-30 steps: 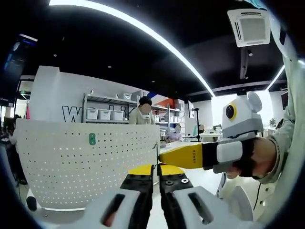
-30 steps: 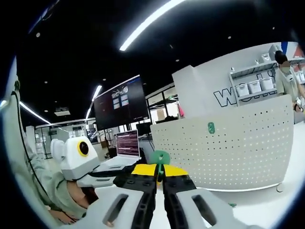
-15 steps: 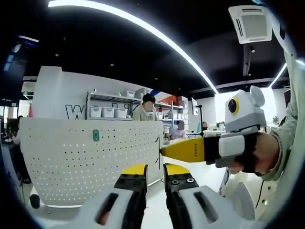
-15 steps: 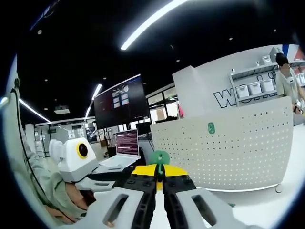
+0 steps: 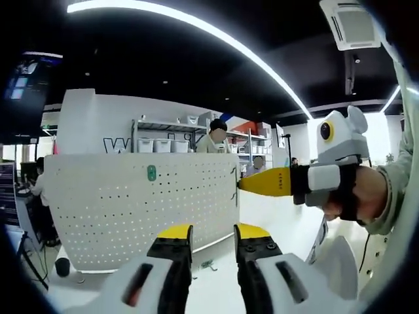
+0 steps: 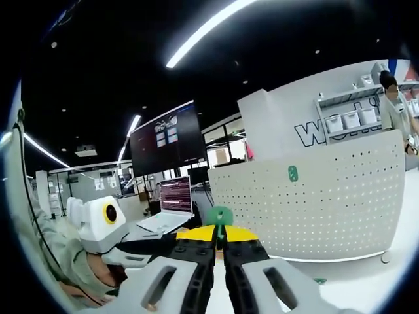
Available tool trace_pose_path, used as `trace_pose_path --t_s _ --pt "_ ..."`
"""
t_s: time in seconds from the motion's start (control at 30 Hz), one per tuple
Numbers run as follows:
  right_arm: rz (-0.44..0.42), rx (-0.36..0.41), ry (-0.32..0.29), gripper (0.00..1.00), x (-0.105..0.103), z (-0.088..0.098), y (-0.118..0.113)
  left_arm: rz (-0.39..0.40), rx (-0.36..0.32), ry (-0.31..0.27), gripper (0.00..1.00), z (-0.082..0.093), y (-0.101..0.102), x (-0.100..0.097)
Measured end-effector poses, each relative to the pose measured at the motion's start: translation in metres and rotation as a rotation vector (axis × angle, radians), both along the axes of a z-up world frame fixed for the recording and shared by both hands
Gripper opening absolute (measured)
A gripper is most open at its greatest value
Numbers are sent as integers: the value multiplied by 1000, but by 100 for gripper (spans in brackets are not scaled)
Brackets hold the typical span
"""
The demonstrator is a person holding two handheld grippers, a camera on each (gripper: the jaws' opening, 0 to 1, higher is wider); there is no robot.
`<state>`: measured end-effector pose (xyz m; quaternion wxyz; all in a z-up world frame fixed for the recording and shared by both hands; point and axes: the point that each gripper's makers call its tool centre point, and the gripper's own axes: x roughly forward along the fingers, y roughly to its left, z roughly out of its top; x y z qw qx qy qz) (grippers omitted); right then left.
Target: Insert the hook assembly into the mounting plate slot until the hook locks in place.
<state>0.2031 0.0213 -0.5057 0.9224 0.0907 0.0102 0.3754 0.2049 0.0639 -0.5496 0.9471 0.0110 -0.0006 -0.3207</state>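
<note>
1. Your left claw [image 5: 208,230] stands open in the left gripper view, a clear gap between its two yellow-tipped black jaws, and nothing is held or touched.
2. Your right claw [image 6: 219,233] has its jaws closed almost together on the small green hook assembly with a rounded head [image 6: 219,215]; the rounded head rises just above the yellow tips.
3. In the right gripper view the green hook assembly's long axis runs along the jaws, pointing forward and away from you. Only its head shows; the rest is hidden between the jaws, so its hook end can't be made out.
4. In the left gripper view the right claw [image 5: 243,185] comes in from the right, its yellow jaw tip reaching to the right edge of the white perforated mounting plate [image 5: 131,209]. A thin dark piece sits at that tip against the edge; whether it actually touches the plate you probably can't tell from here.
5. The mounting plate stands upright on the white tabletop [image 5: 216,281], ahead of your left claw and well apart from it.
6. A small green tag [image 5: 152,173] sits high on the plate's face.
7. In the right gripper view the plate [image 6: 314,203] stands ahead and to the right of the held hook assembly.
</note>
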Motion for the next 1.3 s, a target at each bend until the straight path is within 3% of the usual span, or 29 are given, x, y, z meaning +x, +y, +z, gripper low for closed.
trace_pose_path --t_s 0.23,0.47,0.9,1.3 --pt "-14 -29 -27 2 4 2 -2 61 24 9 29 -8 27 -3" --pt "-42 -32 -33 2 9 4 -8 113 32 20 40 -12 44 -4" --pt "-123 -51 -36 2 20 0 -26 139 37 24 46 -15 51 -9" --pt "-214 -131 -96 1 42 2 -34 132 37 19 46 -16 54 -11"
